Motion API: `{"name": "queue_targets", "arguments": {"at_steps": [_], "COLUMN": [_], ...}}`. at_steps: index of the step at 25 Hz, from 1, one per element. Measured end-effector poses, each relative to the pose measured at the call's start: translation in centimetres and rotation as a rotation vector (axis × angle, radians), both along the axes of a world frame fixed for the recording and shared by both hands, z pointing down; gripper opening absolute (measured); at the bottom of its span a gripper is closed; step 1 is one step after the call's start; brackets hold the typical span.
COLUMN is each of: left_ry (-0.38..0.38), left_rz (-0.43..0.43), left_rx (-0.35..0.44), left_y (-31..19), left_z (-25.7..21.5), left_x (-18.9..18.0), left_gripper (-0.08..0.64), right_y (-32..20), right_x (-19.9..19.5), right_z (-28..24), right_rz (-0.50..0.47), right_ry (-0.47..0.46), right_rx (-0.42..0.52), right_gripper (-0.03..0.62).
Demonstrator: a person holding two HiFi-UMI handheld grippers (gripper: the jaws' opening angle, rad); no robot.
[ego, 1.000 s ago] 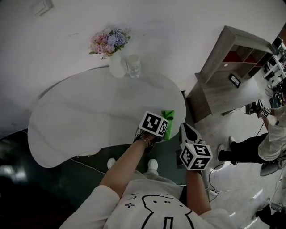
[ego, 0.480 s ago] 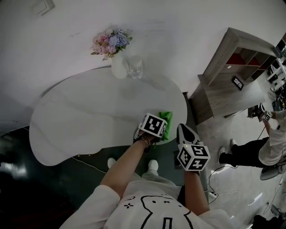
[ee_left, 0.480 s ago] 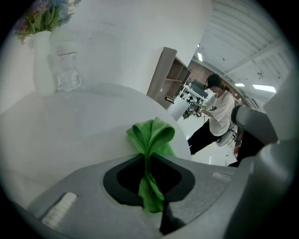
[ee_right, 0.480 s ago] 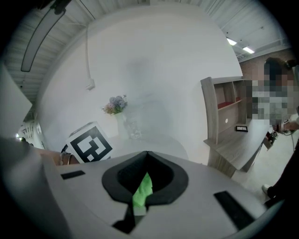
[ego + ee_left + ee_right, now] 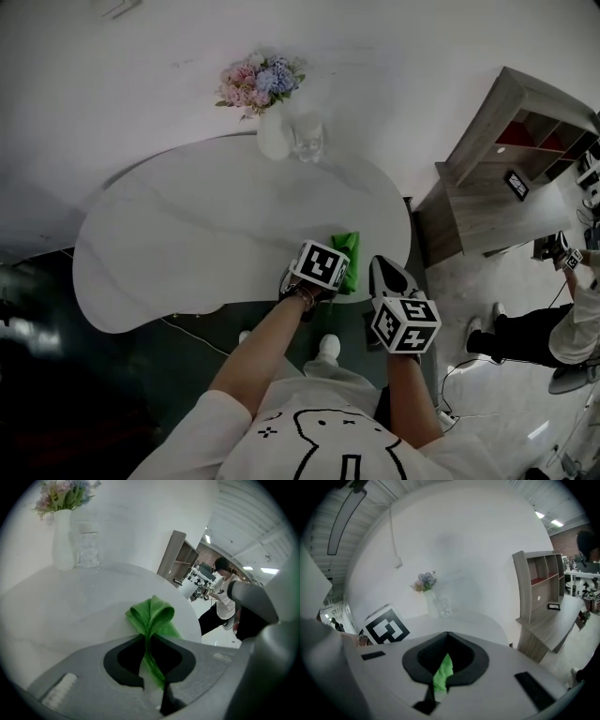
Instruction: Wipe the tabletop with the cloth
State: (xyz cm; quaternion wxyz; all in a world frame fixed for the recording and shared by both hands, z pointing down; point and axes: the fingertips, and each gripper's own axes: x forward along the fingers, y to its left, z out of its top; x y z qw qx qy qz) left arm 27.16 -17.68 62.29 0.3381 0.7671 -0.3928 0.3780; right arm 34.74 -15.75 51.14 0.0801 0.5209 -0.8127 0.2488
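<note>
Left tool (image 5: 147,639): jaws pinched tight on 1 fold of the green cloth (image 5: 152,613); the rest of the cloth fans out ahead of the tips.
Right tool (image 5: 447,634): jaws brought together. Judged to clamp nothing, as green shows only through the gap behind the tips. It hangs just off the rim, at 3 o'clock of the cloth.
Cloth position: on the bench (image 5: 206,234), near the rim at about 4 o'clock of the top.
Obstacles: vase (image 5: 272,141) and glass (image 5: 307,141), side by side at the 12 o'clock rim, well apart from the cloth.
Step in hand: judged to be a wiping stroke at the near right corner.
Technique: press the fanned part flat, sweep toward 9 o'clock in overlapping passes, and turn short of the 2 obstacles.
</note>
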Motion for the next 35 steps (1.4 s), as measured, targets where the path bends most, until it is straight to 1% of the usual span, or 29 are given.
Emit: {"name": "queue_targets", "arguments": {"at_steps": [12,15,24,35], "left_ry": [-0.06,-0.074,-0.114,-0.152], "left_rz": [0.017,0.016,0.011,-0.029], "left_rx": [0.037,0.019,0.028,0.014], "left_y": [0.5,1.2,2.3,3.9], "left_z": [-0.1,-0.1,-0.2,-0.2], "left_x": [-1.9,-2.8,-6.6,-12.0], "left_gripper": [0.055,0.055,0.055,0.055], "right_y": [0.6,0.7,1.3,2.0], "right_x": [-1.2,-1.7,-4.7,-9.1], "right_z": [-0.6,-0.8,-1.2,-2.3], "right_rz": [0.015,0.027,0.02,-0.028], "right_ry": [-0.014,-0.02,-0.022,-0.016], "right_rx": [0.004,0.003,0.002,0.011], "right_gripper": [-0.002,-0.002,-0.002,-0.002]}}
